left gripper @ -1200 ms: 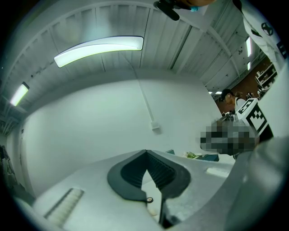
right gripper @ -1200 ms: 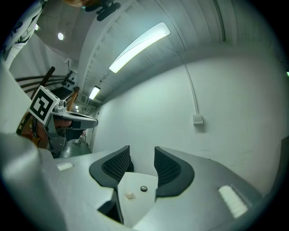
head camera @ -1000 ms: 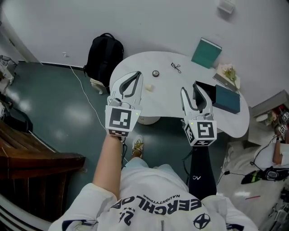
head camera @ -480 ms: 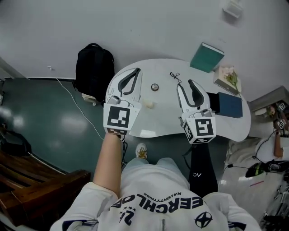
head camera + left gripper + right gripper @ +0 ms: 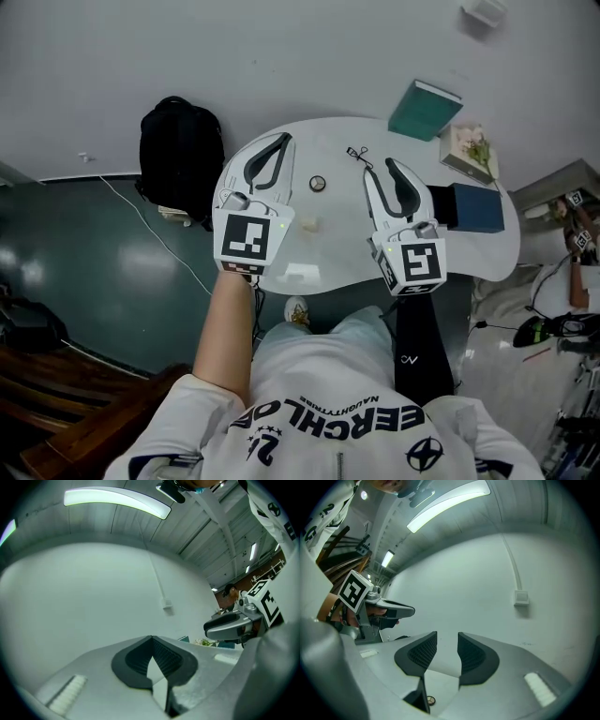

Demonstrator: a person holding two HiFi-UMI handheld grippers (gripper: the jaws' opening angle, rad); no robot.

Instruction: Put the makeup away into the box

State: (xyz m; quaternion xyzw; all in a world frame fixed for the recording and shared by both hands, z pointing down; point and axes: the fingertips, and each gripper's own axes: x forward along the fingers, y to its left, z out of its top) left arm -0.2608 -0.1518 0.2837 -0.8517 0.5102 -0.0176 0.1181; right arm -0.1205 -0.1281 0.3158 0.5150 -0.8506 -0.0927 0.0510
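- A black backpack (image 5: pixel 181 150) sits on the dark green floor (image 5: pixel 94 253).
- Left hand-held gripper (image 5: pixel 283 141), over the white tabletop (image 5: pixel 337 239): jaws together, empty.
- A small round thing (image 5: pixel 318 184), perhaps makeup, lies between the grippers.
- Right hand-held gripper (image 5: pixel 380 169): jaws half apart, just been closing, nothing between them.
- A dark blue box (image 5: pixel 476 208) lies at the tabletop's right end.

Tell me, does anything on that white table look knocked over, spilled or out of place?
Nothing looks spilled or damaged. The few small things on the white table lie apart. The only slight oddity is the teal book at its far edge, which seems propped against the wall rather than lying flat.
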